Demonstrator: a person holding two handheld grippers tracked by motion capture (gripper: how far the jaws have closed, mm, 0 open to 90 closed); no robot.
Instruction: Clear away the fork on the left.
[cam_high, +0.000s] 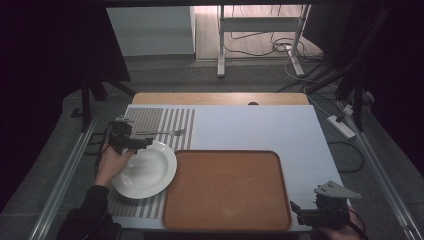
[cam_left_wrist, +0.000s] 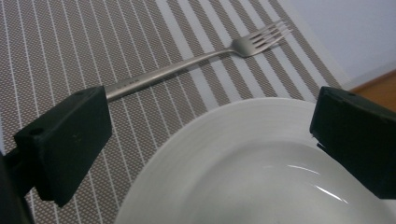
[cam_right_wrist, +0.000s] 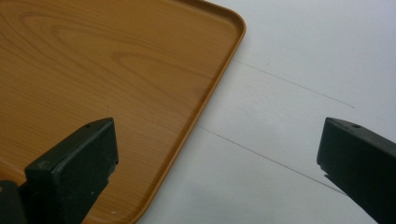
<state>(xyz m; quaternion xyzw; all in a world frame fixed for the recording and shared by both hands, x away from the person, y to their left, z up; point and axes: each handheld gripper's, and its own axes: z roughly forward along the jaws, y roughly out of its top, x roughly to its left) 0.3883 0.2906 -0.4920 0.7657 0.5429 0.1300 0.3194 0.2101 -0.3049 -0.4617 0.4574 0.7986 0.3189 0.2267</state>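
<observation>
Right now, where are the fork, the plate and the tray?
fork (cam_left_wrist: 187, 65), left gripper view, mid-handle.
plate (cam_high: 167, 165), high view, right rim.
tray (cam_high: 225, 187), high view, bare wooden floor.

A white plate is set on a striped placemat; a fork (tines rightward) is laid just beyond it.

Dim, perhaps underexposed; dark surround
</observation>
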